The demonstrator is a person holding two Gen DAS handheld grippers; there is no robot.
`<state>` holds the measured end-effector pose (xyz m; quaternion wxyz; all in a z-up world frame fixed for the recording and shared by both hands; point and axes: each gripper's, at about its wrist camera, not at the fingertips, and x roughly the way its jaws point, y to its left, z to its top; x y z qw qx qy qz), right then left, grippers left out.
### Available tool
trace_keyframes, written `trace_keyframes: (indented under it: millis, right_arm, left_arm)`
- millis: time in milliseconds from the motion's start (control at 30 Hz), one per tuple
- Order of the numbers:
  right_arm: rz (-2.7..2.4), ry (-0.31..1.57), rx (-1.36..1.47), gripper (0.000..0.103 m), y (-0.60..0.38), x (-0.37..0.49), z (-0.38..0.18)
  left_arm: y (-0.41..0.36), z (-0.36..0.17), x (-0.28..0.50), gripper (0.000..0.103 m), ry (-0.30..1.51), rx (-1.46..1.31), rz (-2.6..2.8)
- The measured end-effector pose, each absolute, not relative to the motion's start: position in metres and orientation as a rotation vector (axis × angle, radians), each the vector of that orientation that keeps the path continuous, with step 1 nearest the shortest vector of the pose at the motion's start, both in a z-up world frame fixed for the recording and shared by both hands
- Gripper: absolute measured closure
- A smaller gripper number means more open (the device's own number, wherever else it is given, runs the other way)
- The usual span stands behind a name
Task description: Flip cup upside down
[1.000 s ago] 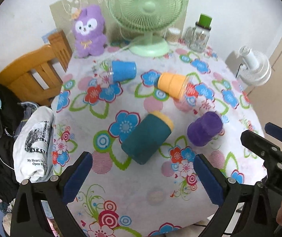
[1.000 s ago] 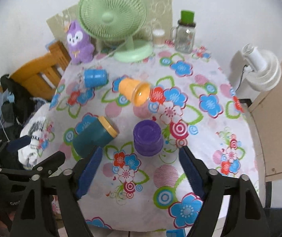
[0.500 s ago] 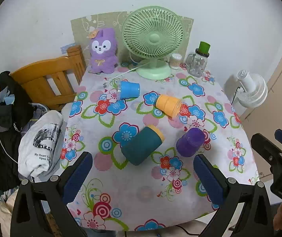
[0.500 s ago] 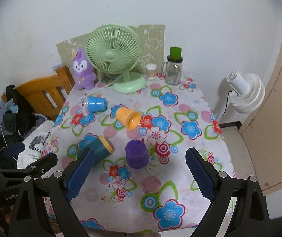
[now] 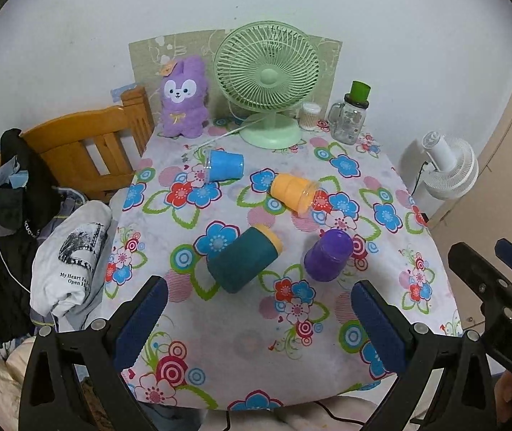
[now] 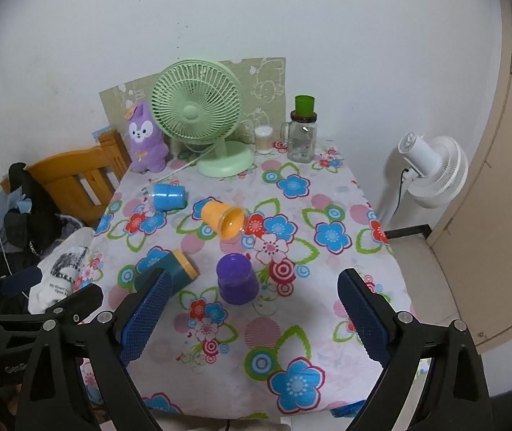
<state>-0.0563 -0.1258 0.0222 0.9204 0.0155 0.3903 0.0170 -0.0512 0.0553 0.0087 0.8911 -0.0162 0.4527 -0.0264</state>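
Cups ahead of your jaws, both grippers wide open & empty.
Purple cup [image 6: 236,279] sits upside down just beyond right gripper [image 6: 254,318]; teal cup [image 5: 243,263] lies sideways beyond left gripper [image 5: 257,323].

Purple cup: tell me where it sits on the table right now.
In both wrist views the purple cup stands mouth-down on the floral tablecloth, near the front edge, right of the lying teal cup and in front of the tipped orange cup.
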Motion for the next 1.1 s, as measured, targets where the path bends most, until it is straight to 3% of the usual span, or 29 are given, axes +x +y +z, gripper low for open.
trace_keyframes:
  millis: [1100]
  right_arm:
    - [0.0, 0.832, 0.074, 0.008, -0.142, -0.046, 0.015]
  left_arm:
    - [0.042, 0.008, -0.039, 0.0, 0.956, -0.018, -0.067]
